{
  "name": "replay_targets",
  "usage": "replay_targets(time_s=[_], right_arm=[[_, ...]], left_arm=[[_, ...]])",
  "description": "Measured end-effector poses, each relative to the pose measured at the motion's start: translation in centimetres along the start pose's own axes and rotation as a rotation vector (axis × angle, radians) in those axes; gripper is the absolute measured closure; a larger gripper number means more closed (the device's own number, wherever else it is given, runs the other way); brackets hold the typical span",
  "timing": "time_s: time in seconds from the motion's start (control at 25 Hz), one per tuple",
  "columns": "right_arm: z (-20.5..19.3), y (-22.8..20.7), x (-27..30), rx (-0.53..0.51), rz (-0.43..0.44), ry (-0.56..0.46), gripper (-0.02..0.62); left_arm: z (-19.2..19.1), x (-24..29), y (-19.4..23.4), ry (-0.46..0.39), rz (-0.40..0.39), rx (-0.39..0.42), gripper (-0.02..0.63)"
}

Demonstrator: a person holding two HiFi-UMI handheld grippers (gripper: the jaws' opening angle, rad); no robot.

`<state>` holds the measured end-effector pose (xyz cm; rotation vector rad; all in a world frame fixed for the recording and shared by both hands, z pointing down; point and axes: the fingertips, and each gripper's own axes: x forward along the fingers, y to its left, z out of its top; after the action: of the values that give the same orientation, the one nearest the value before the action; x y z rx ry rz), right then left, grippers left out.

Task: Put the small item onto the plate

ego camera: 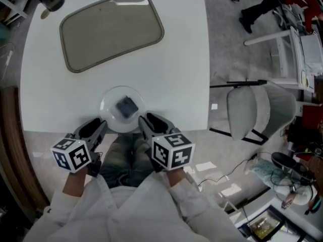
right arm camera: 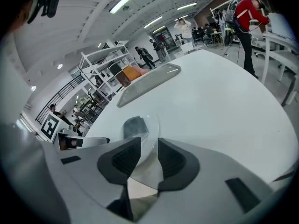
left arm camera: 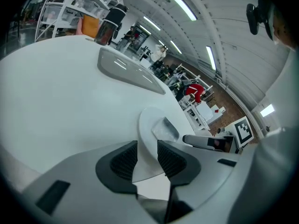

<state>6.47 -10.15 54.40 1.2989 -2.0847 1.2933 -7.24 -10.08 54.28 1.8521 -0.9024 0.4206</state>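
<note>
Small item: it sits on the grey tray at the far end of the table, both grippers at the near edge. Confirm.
Wrong on one point: the head view shows the small item on the clear plate, not on the grey tray. The left gripper and the right gripper are at the near edge, as stated.

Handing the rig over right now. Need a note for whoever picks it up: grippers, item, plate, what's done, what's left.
Left gripper: jaws apart, holding nothing, just by the plate's left rim.
Right gripper: jaws apart, holding nothing, by the plate's right rim.
Clear plate: at the near edge of the white table.
Small item: lying on the plate, roughly mid-plate.
Done: item is on the plate.
Left: probably only drawing both grippers back clear of the plate.
</note>
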Motion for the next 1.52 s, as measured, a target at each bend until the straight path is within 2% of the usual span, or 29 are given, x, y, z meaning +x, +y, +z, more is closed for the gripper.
replay_targets(time_s=[0.36, 0.56, 0.76, 1.0, 1.36, 1.52], right_arm=[[-0.6, -0.2, 0.6, 0.066, 0.014, 0.032, 0.494], [-0.5, -0.4, 1.0, 0.086, 0.003, 0.037, 0.494], [-0.5, -0.3, 1.1, 0.101, -0.001, 0.045, 0.494], [-0.4, -0.5, 1.0, 0.119, -0.004, 0.051, 0.495], [-0.3, -1.0, 1.0, 0.168, -0.005, 0.031, 0.525], [-0.3, -1.1, 1.2, 0.179, 0.000, 0.015, 0.528]], left_arm=[[0.3, 0.3, -0.1, 0.026, 0.001, -0.001, 0.489], [0.8, 1.0, 0.3, 0.024, -0.021, -0.056, 0.489], [0.9, 1.1, 0.3, 0.037, -0.008, -0.054, 0.489], [1.2, 1.2, 0.1, 0.018, -0.032, -0.096, 0.494], [1.1, 1.4, 0.4, 0.014, 0.017, -0.048, 0.543], [1.0, 1.4, 0.6, 0.003, 0.042, -0.024, 0.545]])
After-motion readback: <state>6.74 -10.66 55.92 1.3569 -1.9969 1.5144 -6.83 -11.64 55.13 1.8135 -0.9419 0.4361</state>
